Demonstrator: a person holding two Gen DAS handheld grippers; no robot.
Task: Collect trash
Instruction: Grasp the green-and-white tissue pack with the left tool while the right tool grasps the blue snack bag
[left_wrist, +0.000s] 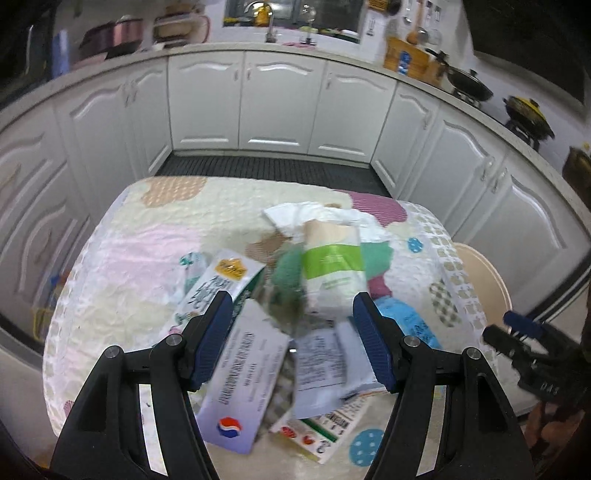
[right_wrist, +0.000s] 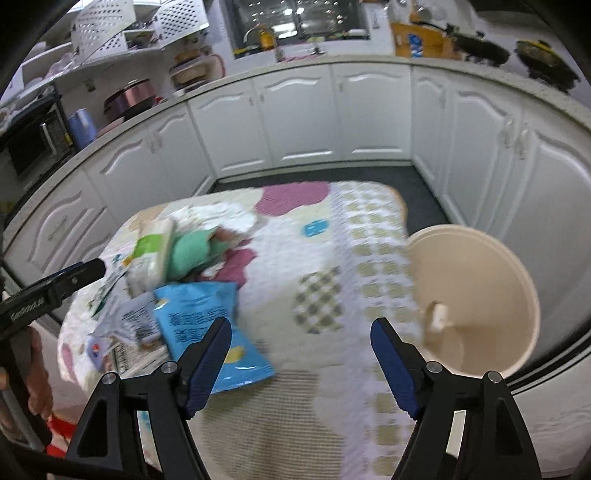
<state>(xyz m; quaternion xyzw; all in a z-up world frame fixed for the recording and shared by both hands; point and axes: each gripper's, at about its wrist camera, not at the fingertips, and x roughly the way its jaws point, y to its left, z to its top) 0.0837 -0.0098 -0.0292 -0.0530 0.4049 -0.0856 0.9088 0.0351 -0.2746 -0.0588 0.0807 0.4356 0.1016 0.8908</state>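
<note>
A heap of trash lies on the quilted tablecloth (left_wrist: 129, 277): a white carton (left_wrist: 240, 373), a green-and-white packet (left_wrist: 332, 273), a blue packet (left_wrist: 410, 325), a crumpled white tissue (left_wrist: 295, 214) and a printed leaflet (left_wrist: 332, 424). My left gripper (left_wrist: 291, 299) hovers open over the heap, and its pads press on nothing. My right gripper (right_wrist: 302, 323) is open above bare cloth, with the blue packet (right_wrist: 199, 314) beside its left finger. A beige bin (right_wrist: 517, 295) stands to the right of the table, with a small white scrap (right_wrist: 439, 314) inside. Each gripper shows at the edge of the other's view.
White kitchen cabinets (left_wrist: 277, 103) ring the table, with a dark floor mat (left_wrist: 269, 168) between them. Pots and pans (left_wrist: 469, 85) sit on the counter. The bin (left_wrist: 484, 273) hugs the table's right edge. A hand (right_wrist: 37, 380) holds the left gripper's handle.
</note>
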